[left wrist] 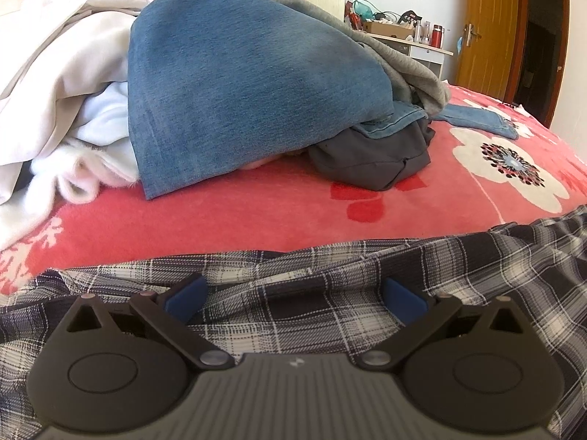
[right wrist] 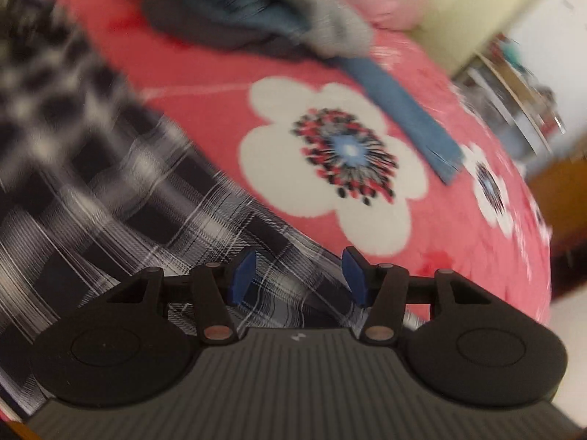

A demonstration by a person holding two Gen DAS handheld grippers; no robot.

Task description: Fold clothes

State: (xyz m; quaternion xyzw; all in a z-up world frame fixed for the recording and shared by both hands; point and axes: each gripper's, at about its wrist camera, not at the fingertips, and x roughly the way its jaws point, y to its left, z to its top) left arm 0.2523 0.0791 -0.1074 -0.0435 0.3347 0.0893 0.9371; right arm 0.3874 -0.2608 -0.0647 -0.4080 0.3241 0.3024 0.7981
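Plaid woven shirt [left wrist: 293, 293] lies rumpled beneath both spread hand-held grippers [left wrist: 295, 295] [right wrist: 299, 275].

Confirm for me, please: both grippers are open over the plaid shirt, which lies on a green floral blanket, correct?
Not quite: the blanket is red-pink with white flowers, not green, as the left wrist view shows clearly. The rest holds: the left gripper and the right gripper are both open, fingers apart, over the plaid shirt.

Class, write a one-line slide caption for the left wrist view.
Open left gripper over a plaid shirt on the red floral blanket, unfolded jeans heaped beyond.
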